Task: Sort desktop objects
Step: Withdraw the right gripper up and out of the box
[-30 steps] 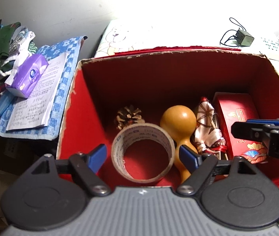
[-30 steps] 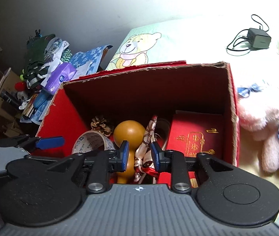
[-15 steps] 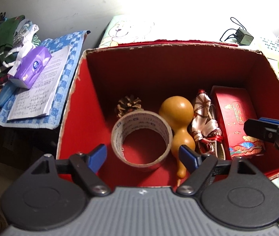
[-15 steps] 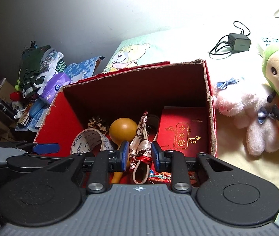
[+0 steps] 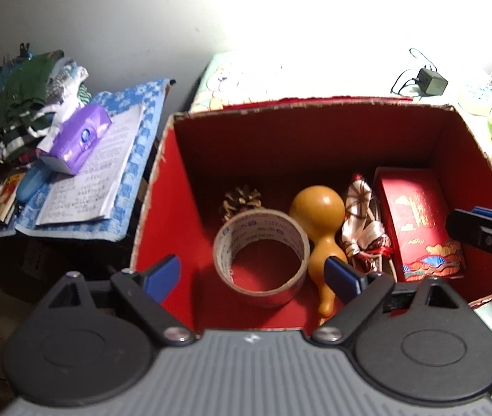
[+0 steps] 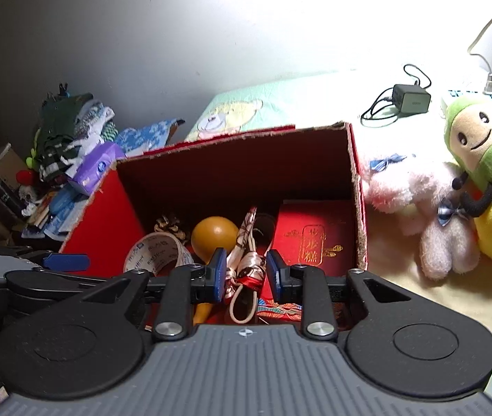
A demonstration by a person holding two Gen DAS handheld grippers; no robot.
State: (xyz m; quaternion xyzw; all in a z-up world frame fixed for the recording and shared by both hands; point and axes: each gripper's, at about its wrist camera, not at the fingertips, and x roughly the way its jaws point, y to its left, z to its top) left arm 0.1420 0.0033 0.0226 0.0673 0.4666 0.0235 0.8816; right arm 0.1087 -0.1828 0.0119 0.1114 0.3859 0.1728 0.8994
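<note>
- The red cardboard box (image 5: 162,228) stands open-topped on a bed sheet printed with a bear (image 6: 232,114); it takes up the middle of both views.
- Two plush toys lie on the sheet just right of the box: a green and yellow one (image 6: 489,180) and a pale pink one (image 6: 430,201), touching each other.
- A blue checked cloth (image 5: 135,159) left of the box carries a sheet of written paper (image 5: 90,180) and a purple tissue pack (image 5: 76,138).
- The left tool (image 5: 253,274) hangs above the near edge of the box, its jaws having just been opening wider; they stand spread far apart and grip nothing, the tape roll lying below between them in the view.
- The right tool (image 6: 246,274) hovers above the box with its jaws partly apart; the patterned scarf shows between them, but I cannot tell whether the pads press on it.
- Inside the box, a red gift box (image 5: 416,222) lies against the right wall.
- A roll of tape (image 5: 261,254) stands on its side near the front, touching a tan gourd (image 5: 319,228) on its right.
- The patterned scarf (image 5: 364,232) lies bunched between gourd and gift box.
- A pine cone (image 5: 242,199) sits behind the tape.
- A black charger (image 6: 410,98) with its cord lies on the sheet behind the box.
</note>
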